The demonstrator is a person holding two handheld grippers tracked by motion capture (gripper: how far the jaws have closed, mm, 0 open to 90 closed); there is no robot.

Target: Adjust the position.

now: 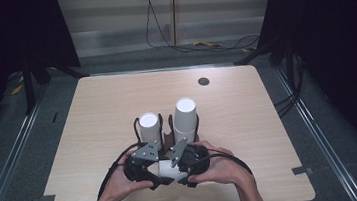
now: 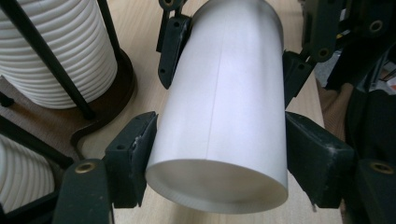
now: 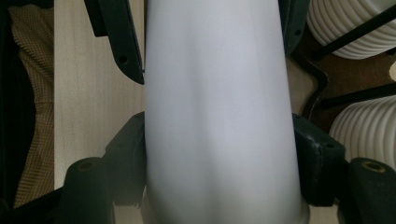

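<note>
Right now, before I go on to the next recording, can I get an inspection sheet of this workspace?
Surface: light wooden table, round dark hole near the far edge.
Job's things: white paper cup lying level between both grippers; two stacks of white cups in black wire holders behind.
Clutter: nothing seen.
Grippers: left gripper pads press the cup near its open rim; right gripper clamped on the same cup.
Cables: black cables trail from the grippers; more on the floor.
Surroundings: grey floor, dark curtains, metal rails.

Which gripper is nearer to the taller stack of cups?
Right. The right gripper is directly before the taller stack; the left gripper is before the shorter stack.
</note>
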